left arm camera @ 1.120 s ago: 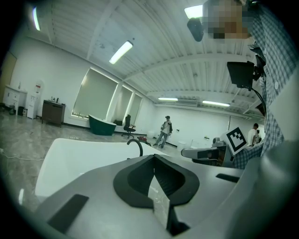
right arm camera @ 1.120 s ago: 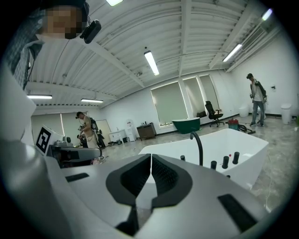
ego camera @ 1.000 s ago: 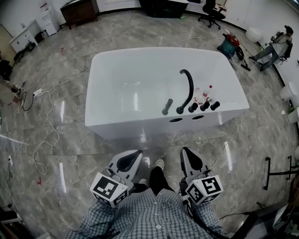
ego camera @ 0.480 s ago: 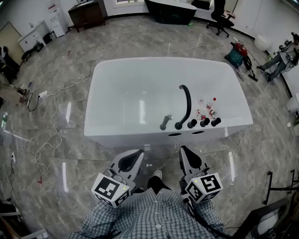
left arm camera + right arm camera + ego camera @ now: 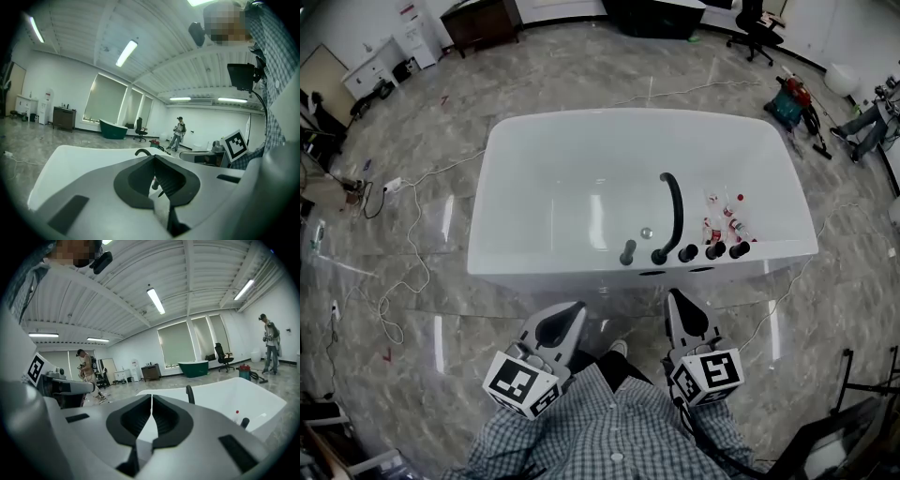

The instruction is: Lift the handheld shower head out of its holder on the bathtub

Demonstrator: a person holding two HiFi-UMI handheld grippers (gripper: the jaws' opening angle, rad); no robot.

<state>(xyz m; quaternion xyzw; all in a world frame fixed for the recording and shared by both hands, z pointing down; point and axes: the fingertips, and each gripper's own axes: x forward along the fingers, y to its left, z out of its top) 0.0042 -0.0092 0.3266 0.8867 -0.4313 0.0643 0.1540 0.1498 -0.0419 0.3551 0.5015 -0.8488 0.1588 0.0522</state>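
**Handheld shower head** (image 5: 627, 252): dark, slim, standing upright in its holder on the near rim of the bathtub (image 5: 534, 267), a little right of the rim's middle. Nothing touches it, and the lift is judged not yet begun.

**Adjacent fittings:** a curved black spout (image 5: 674, 208) rises just right of it and arches over the basin. Three dark knobs (image 5: 713, 250) sit in a row further right. Small red-capped bottles (image 5: 712, 227) stand just beyond the knobs. The drain (image 5: 646, 232) lies just beyond the shower head, inside the tub.

**Left gripper** (image 5: 565, 317): near and low, well apart from the tub and pointing toward it. Its jaws meet at the tips with nothing between them.

**Right gripper** (image 5: 682, 312): beside the left one, equally short of the rim. Its jaws are closed to a thin slit and empty.

**Surroundings:** marble floor (image 5: 441, 319), with loose cables (image 5: 398, 272) trailing left of the tub.

**Hazards, as judged:**
- Both pairs of jaws must part before arrival, or they would only push the head in its holder.
- The spout base stands so close that a slightly rightward approach could clamp the wrong fitting.
- A wide swing could knock the bottles into the basin.
- A smooth, narrow handle may slip from a shallow grip.
- Any hose is out of sight and could resist a straight upward pull.
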